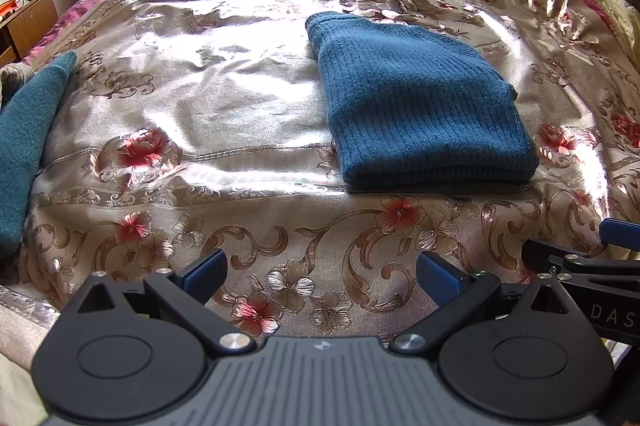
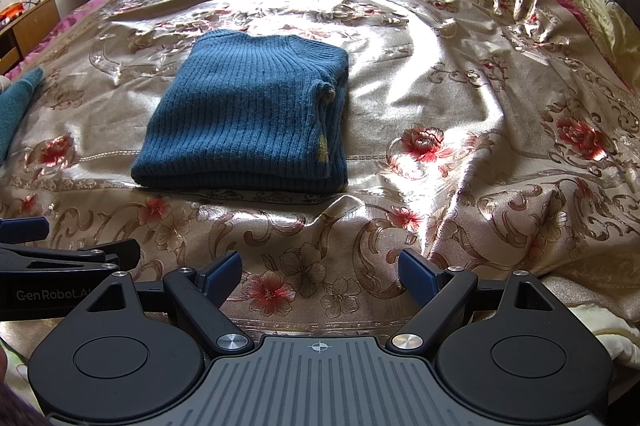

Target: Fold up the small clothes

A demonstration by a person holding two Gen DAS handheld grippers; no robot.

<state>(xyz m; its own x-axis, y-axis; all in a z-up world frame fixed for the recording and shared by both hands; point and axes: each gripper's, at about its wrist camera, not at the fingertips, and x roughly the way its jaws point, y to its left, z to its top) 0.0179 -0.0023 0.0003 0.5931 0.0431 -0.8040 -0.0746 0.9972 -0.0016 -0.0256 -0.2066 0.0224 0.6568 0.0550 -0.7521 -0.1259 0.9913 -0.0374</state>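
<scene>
We see left gripper (image 1: 322,272): jaws spread wide, nothing between them, over the floral bedspread (image 1: 224,97) | folded blue ribbed sweater (image 1: 420,105): flat on bedspread, ahead and right | teal garment (image 1: 28,129): at left edge | right gripper (image 1: 600,254): partly visible at lower right.

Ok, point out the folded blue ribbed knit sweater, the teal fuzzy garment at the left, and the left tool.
Folded blue ribbed knit sweater (image 1: 420,97), left wrist view, top face.
Teal fuzzy garment (image 1: 24,141), left wrist view, middle.
Left tool (image 1: 320,272), left wrist view, between fingertips.

Both wrist cams low at bed (image 1: 248,97) edge, facing headward; share sweater (image 1: 420,105).
</scene>
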